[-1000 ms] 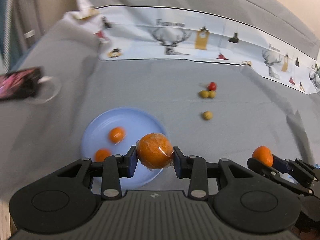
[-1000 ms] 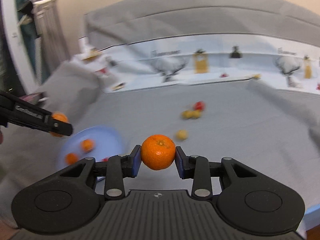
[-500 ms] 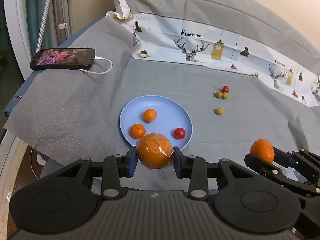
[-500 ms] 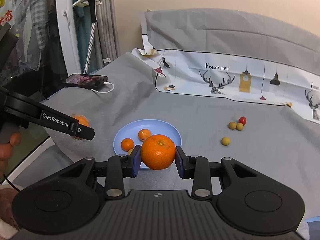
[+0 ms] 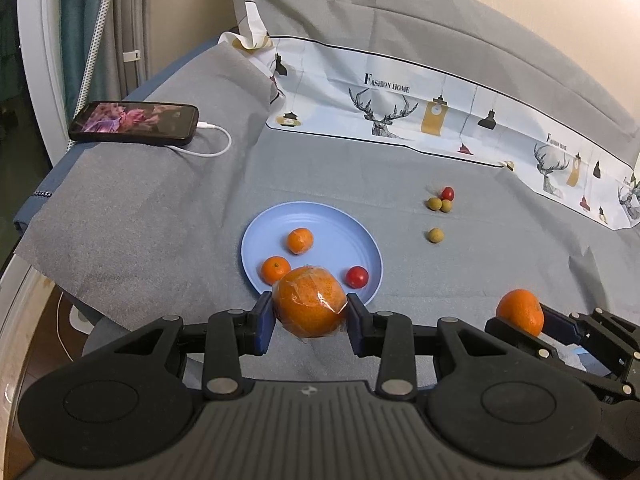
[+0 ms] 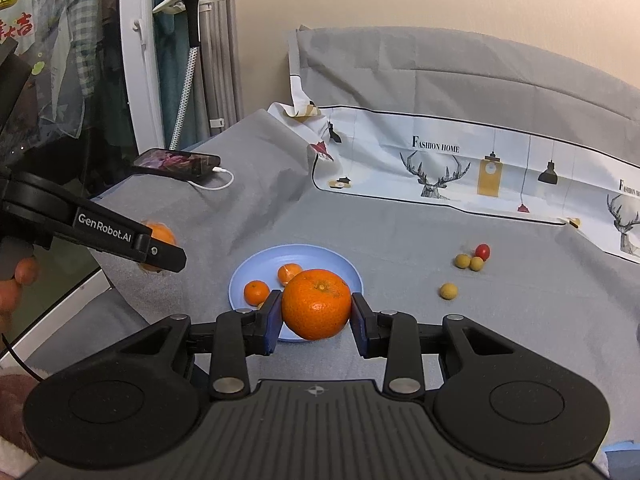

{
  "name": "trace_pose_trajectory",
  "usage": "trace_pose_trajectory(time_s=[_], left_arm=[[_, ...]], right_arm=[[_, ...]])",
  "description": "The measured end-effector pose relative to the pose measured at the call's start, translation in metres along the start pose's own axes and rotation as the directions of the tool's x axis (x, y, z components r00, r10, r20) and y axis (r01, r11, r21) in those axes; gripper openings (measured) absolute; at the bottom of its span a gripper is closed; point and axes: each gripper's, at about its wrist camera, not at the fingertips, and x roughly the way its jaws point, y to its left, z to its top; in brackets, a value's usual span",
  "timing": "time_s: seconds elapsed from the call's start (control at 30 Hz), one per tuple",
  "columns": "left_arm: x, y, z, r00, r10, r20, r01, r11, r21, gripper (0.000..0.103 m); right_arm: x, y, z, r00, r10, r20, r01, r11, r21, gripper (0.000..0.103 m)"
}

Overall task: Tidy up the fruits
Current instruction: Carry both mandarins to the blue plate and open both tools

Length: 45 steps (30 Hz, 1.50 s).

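My left gripper (image 5: 309, 318) is shut on a plastic-wrapped orange (image 5: 309, 304), held above the near rim of a blue plate (image 5: 320, 222). The plate holds two small mandarins (image 5: 300, 240) (image 5: 275, 269) and a cherry tomato (image 5: 357, 277). My right gripper (image 6: 316, 316) is shut on a bare mandarin (image 6: 316, 304), also near the plate (image 6: 340, 258), and shows at the right of the left wrist view (image 5: 520, 316). The left gripper shows at the left of the right wrist view (image 6: 160, 248).
Three small yellow-green fruits (image 5: 435, 235) and a red cherry tomato (image 5: 447, 193) lie on the grey cloth right of the plate. A phone (image 5: 134, 123) with a white cable lies far left. A printed deer cloth (image 5: 400, 104) runs along the back.
Both grippers have pulled back and risen with their fruit held. The plate now looks farther away, and the phone and table edge have come into view.
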Motion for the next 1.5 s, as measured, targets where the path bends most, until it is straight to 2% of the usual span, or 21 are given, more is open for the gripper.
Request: trace_pose_trajectory(time_s=[0.6, 1.2, 1.5], left_arm=[[0.034, 0.003, 0.023, 0.999, 0.029, -0.028, -0.029, 1.0, 0.005, 0.041], [0.116, 0.004, 0.061, 0.995, 0.062, -0.079, -0.061, 0.998, 0.023, 0.041], [0.167, 0.008, 0.072, 0.987, 0.09, -0.13, -0.085, 0.996, 0.041, 0.041]], right_arm=[[0.039, -0.006, 0.004, 0.998, 0.008, -0.066, -0.006, 1.0, 0.028, 0.037], [0.134, -0.009, 0.017, 0.988, 0.023, -0.155, -0.019, 0.999, 0.028, 0.037], [0.187, -0.015, 0.019, 0.977, 0.031, -0.209, -0.029, 0.999, 0.013, 0.037]])
